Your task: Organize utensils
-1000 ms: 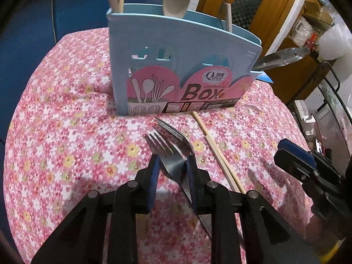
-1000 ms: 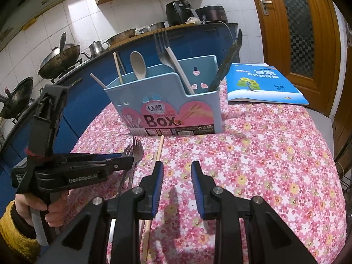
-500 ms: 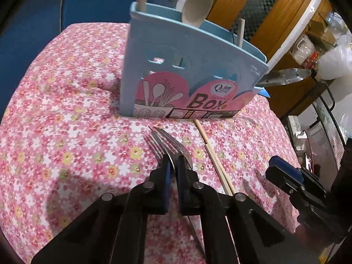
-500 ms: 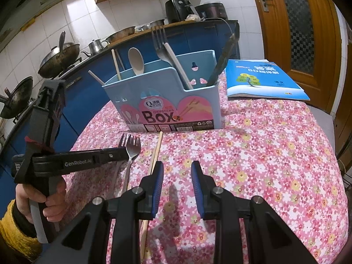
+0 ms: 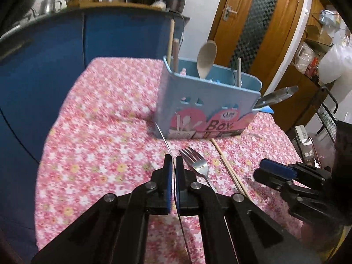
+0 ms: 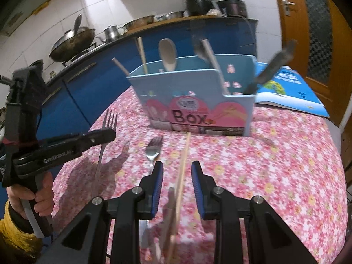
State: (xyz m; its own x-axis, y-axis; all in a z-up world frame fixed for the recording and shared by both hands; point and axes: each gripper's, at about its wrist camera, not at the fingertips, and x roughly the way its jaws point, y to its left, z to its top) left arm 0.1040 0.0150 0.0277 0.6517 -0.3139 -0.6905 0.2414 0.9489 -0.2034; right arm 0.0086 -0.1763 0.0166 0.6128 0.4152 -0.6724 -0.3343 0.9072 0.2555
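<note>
A light blue utensil box (image 5: 206, 107) (image 6: 198, 101) stands on the pink floral tablecloth and holds chopsticks, a pale spoon (image 5: 205, 58) and other utensils. My left gripper (image 5: 172, 171) (image 6: 103, 135) is shut on a metal fork (image 6: 105, 129), lifted off the cloth and seen edge-on in the left wrist view. A second fork (image 5: 198, 165) (image 6: 154, 149) lies on the cloth. A wooden chopstick (image 5: 228, 169) (image 6: 182, 171) lies beside it. My right gripper (image 6: 177, 187) (image 5: 270, 171) is open, its fingers on either side of the chopstick.
A blue book (image 6: 288, 88) lies behind the box on the right. Blue cabinets (image 5: 55, 66) with pots and pans on top stand behind the table. A wooden door (image 5: 259, 26) is at the back right. A wire rack (image 5: 325, 114) stands by the table's right edge.
My left gripper closed on one fork and raised it off the cloth, turning it on edge. My right gripper moved left over the chopstick and stayed open.
</note>
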